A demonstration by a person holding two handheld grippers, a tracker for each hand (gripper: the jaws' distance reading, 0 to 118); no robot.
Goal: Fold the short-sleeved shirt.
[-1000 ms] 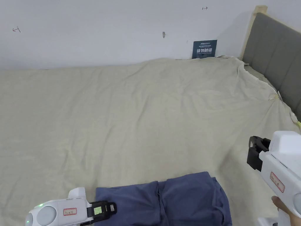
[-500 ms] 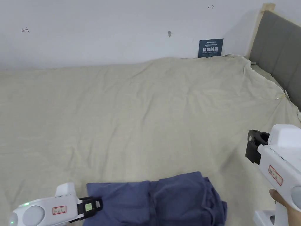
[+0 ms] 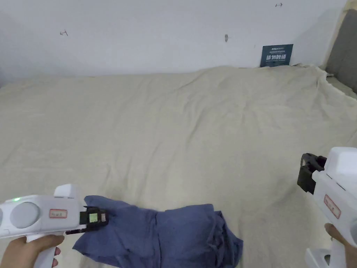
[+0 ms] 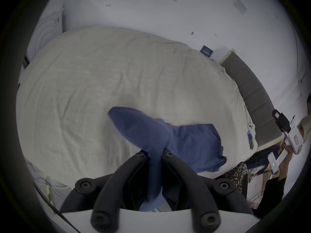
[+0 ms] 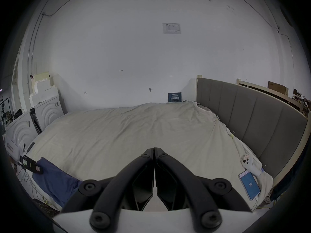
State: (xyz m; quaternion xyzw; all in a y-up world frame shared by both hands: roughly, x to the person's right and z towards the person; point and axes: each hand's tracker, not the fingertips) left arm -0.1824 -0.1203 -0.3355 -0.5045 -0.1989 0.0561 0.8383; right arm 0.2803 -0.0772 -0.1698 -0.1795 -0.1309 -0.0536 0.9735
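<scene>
Beige sheet [image 3: 195,132] covers the bed, wrinkled, running to a white wall [image 3: 139,31] at the far side; grey padded headboard [image 5: 249,119] along the right edge. Small dark sign [image 3: 276,55] leans against the wall at the far right corner.

Blue shirt [image 3: 167,233] lies bunched at the near edge of the bed, left of centre, partly folded over itself. Its left portion is lifted off the sheet — a flap of fabric rises toward the left tool [image 4: 154,154].

Left tool: jaws pinching the shirt, cloth running down between them in the left gripper view. In the head view it sits at the near left, held by a hand [image 3: 28,249], touching the shirt's left edge.

Right tool [image 5: 154,150]: jaws pressed together with nothing between them — held above the sheet at the near right, well apart from the shirt.

Phone [image 5: 249,187] with lit screen and a white controller [image 5: 249,163] rest on the sheet near the headboard, far right.
</scene>
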